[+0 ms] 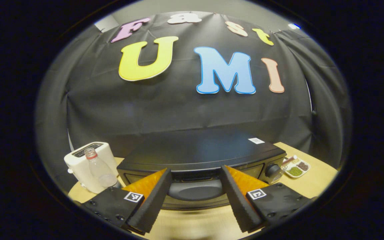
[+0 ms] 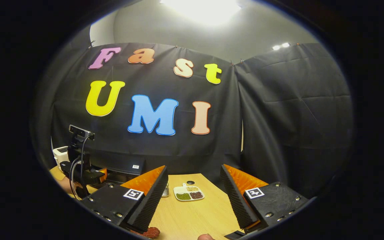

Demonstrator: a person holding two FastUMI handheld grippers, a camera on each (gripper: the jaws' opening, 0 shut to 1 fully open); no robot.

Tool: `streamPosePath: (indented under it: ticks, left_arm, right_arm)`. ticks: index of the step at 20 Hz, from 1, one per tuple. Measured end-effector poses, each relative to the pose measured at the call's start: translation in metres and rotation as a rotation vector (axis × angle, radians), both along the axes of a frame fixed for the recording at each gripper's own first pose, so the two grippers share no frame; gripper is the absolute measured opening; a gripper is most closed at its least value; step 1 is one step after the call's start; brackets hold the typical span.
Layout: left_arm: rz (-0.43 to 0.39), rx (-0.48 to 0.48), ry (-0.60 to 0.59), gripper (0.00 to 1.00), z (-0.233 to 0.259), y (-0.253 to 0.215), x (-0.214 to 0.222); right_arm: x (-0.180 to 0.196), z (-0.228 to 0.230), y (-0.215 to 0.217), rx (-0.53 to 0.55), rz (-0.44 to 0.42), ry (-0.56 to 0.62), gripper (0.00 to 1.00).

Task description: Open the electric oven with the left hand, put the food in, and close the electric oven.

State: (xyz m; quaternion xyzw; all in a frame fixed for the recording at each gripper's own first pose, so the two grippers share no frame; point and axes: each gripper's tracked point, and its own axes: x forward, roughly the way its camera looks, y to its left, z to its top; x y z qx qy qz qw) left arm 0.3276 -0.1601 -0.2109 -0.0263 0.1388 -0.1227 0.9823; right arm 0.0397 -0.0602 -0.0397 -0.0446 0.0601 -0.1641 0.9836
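Left hand-held gripper [image 1: 195, 200]: we hold it apart, squared to the oven [image 1: 200, 160] handle [image 1: 195, 190], ready to grip.
Right hand-held gripper [image 2: 193, 203]: apart, waiting above counter [image 2: 192, 216].

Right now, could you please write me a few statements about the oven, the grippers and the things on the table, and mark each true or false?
1. The electric oven has its door shut. True.
2. The left hand-held gripper is shut on the oven handle. False: its fingers stand apart in front of the oven, pressing on nothing.
3. A clear plastic bottle stands in front of a white toaster. True.
4. The white divided dish sits on top of the oven. False: it lies on the wooden table, beside the oven.
5. The right hand-held gripper is open. True.
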Motion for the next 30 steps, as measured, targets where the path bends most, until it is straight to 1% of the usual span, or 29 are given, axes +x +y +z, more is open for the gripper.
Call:
streamPosePath:
  ticks: [1,2,4,5,6,10,11,13,14,15,16,17,18,20,21,22,23,26,28,29,30]
  left_arm:
    - [0.001,-0.003,0.004,0.98,0.000,0.000,-0.001]
    - [0.001,-0.003,0.005,0.94,0.000,0.001,-0.003]
    - [-0.001,0.001,0.005,0.98,-0.002,0.001,-0.009]
    - [-0.001,0.003,0.005,0.94,-0.001,0.001,-0.013]
    - [-0.001,0.003,0.007,0.98,-0.003,0.001,-0.017]
    - [-0.002,0.009,0.017,0.98,-0.008,0.002,-0.037]
    - [-0.002,0.009,0.022,1.00,-0.008,0.003,-0.042]
    - [0.004,0.011,0.033,1.00,-0.012,0.004,-0.050]
    - [0.007,0.015,0.041,0.98,-0.015,0.004,-0.054]
    - [0.009,0.017,0.045,1.00,-0.017,0.004,-0.059]
    - [0.012,0.019,0.055,0.98,-0.021,0.004,-0.064]
    - [0.012,0.020,0.064,1.00,-0.024,0.004,-0.068]
    - [0.014,0.022,0.066,0.98,-0.026,0.004,-0.072]
    - [0.019,0.025,0.076,0.98,-0.032,0.004,-0.079]
    - [0.023,0.024,0.082,1.00,-0.034,0.004,-0.083]
    - [0.027,0.022,0.090,1.00,-0.037,0.004,-0.087]
    - [0.030,0.021,0.098,0.98,-0.040,0.004,-0.091]
    - [0.038,0.021,0.125,1.00,-0.050,0.004,-0.103]
    - [0.042,0.021,0.143,0.94,-0.057,0.003,-0.110]
    - [0.043,0.025,0.153,0.98,-0.059,0.003,-0.113]
    - [0.044,0.030,0.164,0.98,-0.065,0.002,-0.117]
  right_arm:
    - [0.000,0.000,0.001,0.002,0.006,-0.001,0.95]
    - [0.001,0.000,0.002,0.002,0.011,-0.003,0.95]
    - [0.000,0.002,0.004,0.006,0.022,-0.009,0.95]
    - [0.000,0.002,0.004,0.008,0.027,-0.011,0.95]
    - [0.000,0.002,0.004,0.010,0.031,-0.013,0.95]
    - [-0.002,0.002,0.002,0.021,0.046,-0.014,0.95]
    - [-0.004,0.001,0.002,0.025,0.051,-0.014,0.95]
    - [-0.005,0.001,0.002,0.027,0.060,-0.014,0.95]
    - [-0.006,0.001,0.003,0.026,0.067,-0.013,0.95]
    - [-0.007,0.001,0.003,0.025,0.073,-0.012,0.95]
    - [-0.008,0.001,0.003,0.025,0.079,-0.011,0.95]
    - [-0.009,0.000,0.003,0.025,0.085,-0.009,0.95]
    - [-0.010,0.000,0.002,0.025,0.089,-0.007,0.95]
    - [-0.012,-0.001,-0.001,0.024,0.097,-0.002,0.95]
    - [-0.013,-0.002,-0.002,0.024,0.101,0.002,0.95]
    - [-0.014,-0.002,-0.003,0.023,0.105,0.006,0.95]
    - [-0.015,-0.002,-0.005,0.023,0.108,0.008,0.95]
    - [-0.017,-0.004,-0.004,0.023,0.126,0.015,0.95]
    - [-0.019,-0.005,-0.004,0.016,0.141,0.021,0.95]
    - [-0.020,-0.006,-0.003,0.012,0.147,0.023,0.95]
    - [-0.021,-0.006,-0.004,0.010,0.153,0.024,0.95]
